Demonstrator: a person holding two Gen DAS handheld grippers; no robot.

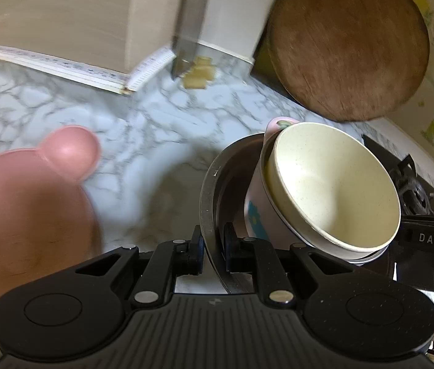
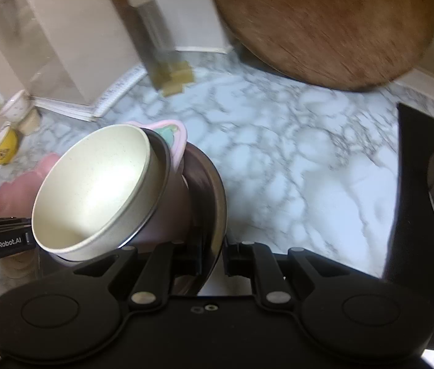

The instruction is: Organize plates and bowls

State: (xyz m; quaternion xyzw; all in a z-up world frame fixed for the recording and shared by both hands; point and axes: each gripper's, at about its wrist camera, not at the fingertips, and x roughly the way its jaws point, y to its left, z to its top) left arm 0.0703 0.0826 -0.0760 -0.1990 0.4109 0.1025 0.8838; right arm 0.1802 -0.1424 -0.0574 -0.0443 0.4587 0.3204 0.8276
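**Two-handed lift of a nested stack: keep it level**

The cream bowl (image 1: 333,190) sits tilted in a pink bowl (image 2: 167,212), both nested in a dark metal bowl (image 1: 213,203), lower right in the left view. The left gripper (image 1: 213,253) pinches that dark rim; the right gripper (image 2: 213,256) pinches the opposite rim. Judging by the tilt, both hands should rise evenly (or the inner bowls may slide). A pink plate (image 1: 23,203) lies at left on the marble counter (image 1: 155,129), under a wooden board (image 1: 349,46) at upper right.
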